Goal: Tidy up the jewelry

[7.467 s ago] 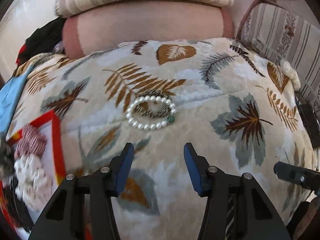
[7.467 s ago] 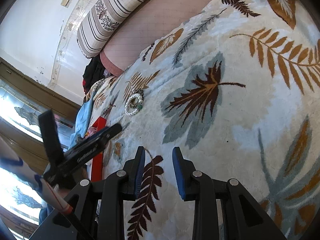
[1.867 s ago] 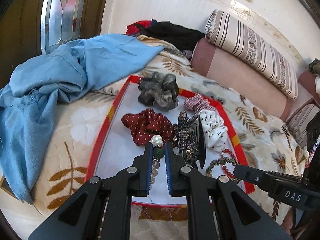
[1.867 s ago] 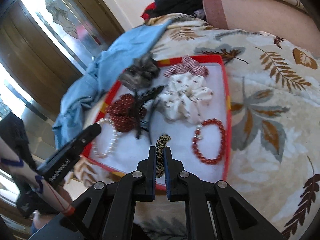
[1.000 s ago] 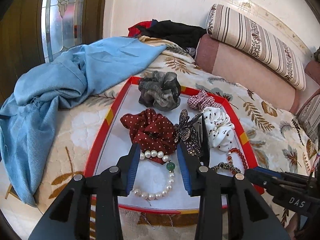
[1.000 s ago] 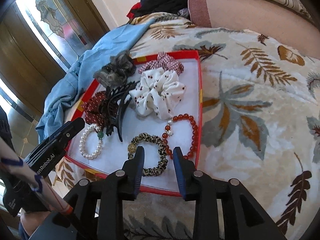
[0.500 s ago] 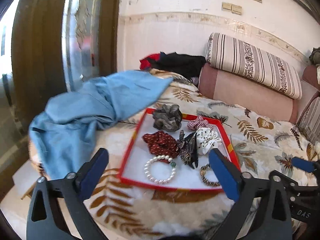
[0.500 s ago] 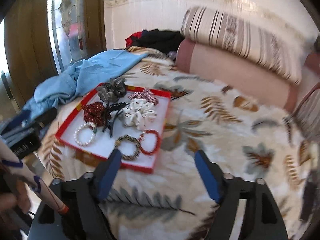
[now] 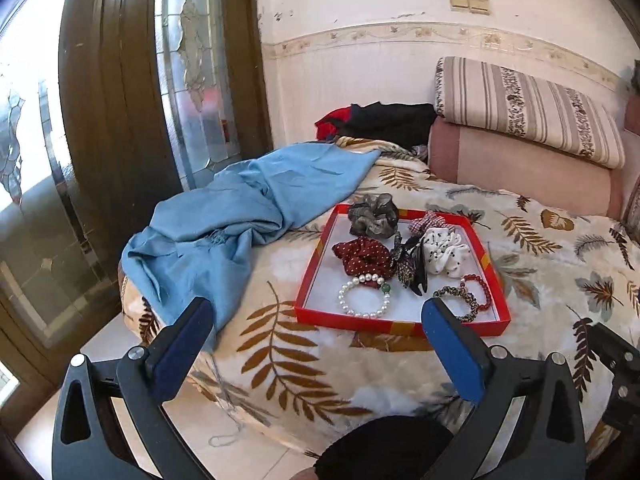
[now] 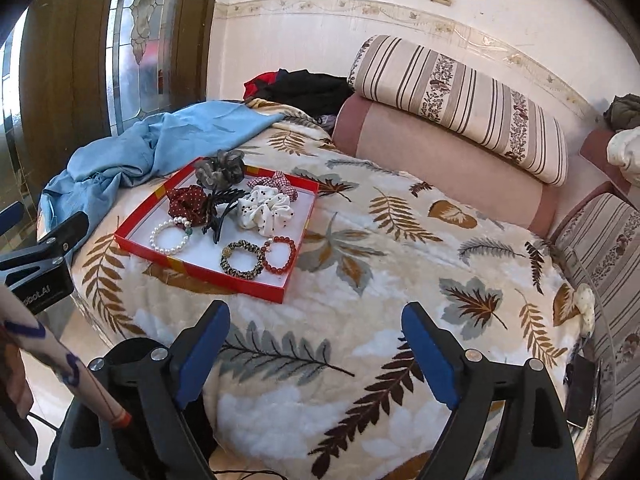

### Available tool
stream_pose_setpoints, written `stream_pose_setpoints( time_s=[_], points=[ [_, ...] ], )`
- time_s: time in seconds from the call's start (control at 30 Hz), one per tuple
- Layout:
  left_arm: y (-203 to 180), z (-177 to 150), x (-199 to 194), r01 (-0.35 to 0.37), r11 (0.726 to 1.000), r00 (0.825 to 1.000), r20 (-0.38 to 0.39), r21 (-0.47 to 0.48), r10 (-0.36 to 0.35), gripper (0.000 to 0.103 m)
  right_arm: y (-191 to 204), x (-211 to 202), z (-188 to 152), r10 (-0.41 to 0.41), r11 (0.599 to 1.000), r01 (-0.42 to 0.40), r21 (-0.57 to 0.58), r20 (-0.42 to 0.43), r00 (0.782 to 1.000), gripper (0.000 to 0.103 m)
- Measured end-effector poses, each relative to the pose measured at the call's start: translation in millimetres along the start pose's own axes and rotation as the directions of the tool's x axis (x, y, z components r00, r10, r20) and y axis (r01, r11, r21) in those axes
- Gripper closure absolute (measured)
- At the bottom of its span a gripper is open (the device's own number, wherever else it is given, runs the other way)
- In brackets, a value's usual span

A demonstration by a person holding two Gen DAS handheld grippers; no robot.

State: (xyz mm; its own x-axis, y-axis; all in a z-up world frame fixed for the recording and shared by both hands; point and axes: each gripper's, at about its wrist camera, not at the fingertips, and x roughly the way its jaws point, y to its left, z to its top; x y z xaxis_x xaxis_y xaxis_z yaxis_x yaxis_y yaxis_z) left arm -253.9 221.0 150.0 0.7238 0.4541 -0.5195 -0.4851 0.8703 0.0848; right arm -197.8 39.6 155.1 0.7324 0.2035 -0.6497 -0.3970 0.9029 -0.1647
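Left gripper (image 9: pixel 318 332): jaws spread wide, just opened, nothing between them. Right gripper (image 10: pixel 316 350): same, just opened further, empty. Red tray (image 10: pixel 140 246) sits on the leaf blanket (image 10: pixel 400 264), ahead of both, up-left of the right one. Inside: pearl bracelet (image 9: pixel 364 296), leopard bracelet (image 10: pixel 242 260), red bead bracelet (image 10: pixel 280 256), scrunchies behind. Blue cloth (image 9: pixel 240 216) beyond-left.

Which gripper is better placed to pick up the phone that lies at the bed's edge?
Right, probably. The phone lies just beside the right gripper, whose jaws stand open and empty. The left gripper faces the red tray, with no phone in its view.
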Motion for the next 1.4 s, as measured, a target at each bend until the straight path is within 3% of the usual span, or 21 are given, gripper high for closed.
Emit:
stream_pose_setpoints(
  time_s=[0.47, 0.9, 1.4],
  points=[
    [-9.7, 3.3, 6.6, -0.073, 0.992, 0.995, -0.057, 0.107, 0.08, 0.0, 1.6, -1.9, -2.2, 0.017, 1.0, -0.017, 0.011, -0.003, 1.0, 0.012],
    [-3.7, -2.9, 26.7, -0.076, 0.994, 0.988, -0.128, 0.081, 0.086, 0.0, 7.5, 9.8, -3.1, 0.021, 1.0, -0.021, -0.006, -0.032, 0.999, 0.012],
    [-1.0, -7.2, 36.7, -0.069, 0.995, 0.985, -0.153, 0.073, 0.08, 0.0, 10.8, 16.0, -4.4, 0.021, 1.0, -0.022, -0.016, -0.047, 0.999, 0.012]
  ],
)
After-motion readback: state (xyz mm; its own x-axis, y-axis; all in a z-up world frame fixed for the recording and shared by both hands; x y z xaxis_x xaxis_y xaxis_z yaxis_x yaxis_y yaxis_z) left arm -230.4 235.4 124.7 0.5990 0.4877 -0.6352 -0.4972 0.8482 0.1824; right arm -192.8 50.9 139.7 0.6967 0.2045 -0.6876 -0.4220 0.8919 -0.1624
